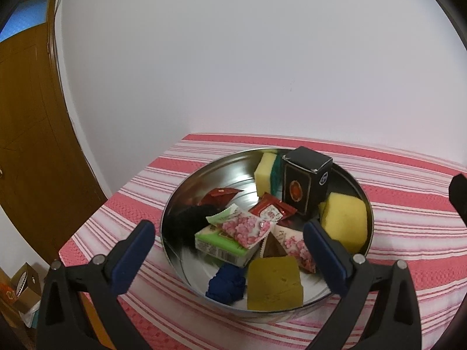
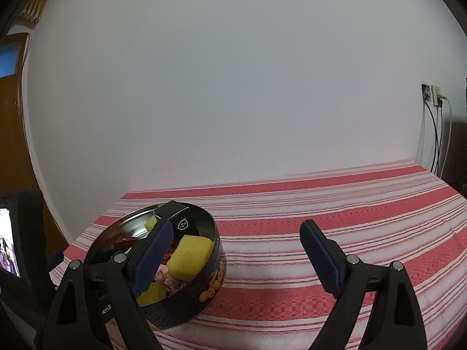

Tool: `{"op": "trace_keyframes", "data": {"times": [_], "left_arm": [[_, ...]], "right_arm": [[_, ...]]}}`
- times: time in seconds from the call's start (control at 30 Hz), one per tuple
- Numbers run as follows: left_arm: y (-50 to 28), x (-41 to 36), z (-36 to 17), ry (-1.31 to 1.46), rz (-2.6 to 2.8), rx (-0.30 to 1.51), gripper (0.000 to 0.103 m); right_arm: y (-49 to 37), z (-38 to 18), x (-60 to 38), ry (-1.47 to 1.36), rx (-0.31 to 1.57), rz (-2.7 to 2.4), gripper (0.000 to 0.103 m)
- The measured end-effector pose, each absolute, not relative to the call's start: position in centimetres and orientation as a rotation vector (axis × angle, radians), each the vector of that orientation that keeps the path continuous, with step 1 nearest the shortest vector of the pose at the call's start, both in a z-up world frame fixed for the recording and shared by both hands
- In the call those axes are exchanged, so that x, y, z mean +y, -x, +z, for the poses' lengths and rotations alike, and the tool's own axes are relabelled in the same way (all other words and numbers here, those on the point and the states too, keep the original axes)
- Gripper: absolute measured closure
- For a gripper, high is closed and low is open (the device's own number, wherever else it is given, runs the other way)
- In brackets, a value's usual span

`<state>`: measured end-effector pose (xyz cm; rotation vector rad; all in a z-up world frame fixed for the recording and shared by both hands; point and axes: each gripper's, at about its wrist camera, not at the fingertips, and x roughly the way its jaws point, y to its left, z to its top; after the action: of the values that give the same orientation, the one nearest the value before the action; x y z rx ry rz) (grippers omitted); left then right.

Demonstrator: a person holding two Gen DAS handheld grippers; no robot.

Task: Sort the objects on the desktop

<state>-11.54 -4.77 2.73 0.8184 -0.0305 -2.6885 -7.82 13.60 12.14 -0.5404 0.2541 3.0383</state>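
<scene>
Both fingers (image 1: 324,250) sets are spread wide, holding nothing. Directly ahead of the left gripper (image 1: 229,234) is the tin (image 1: 368,204); the right gripper (image 2: 236,234) is beside it.

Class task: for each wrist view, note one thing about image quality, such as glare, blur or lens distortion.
Left wrist view: glare streaks on the shiny inner wall of the round tin, and the door frame bows from the fisheye. Right wrist view: dimmer overall, dark corners, and the striped tablecloth curves toward the edges.
</scene>
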Motion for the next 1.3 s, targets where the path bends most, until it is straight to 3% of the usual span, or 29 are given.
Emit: {"op": "trace_keyframes", "data": {"times": [0.43,1.3], "left_arm": [[11.0,-4.1,3.0,-0.778,-2.7,-0.069,0.0],[11.5,-5.0,2.2,-0.836,-2.72,0.043,0.0]], "right_arm": [[7.3,12.2,13.5,0.509,0.257,3.037,0.012],[6.6,12.0,14.0,0.486,0.252,3.034,0.012]]}}
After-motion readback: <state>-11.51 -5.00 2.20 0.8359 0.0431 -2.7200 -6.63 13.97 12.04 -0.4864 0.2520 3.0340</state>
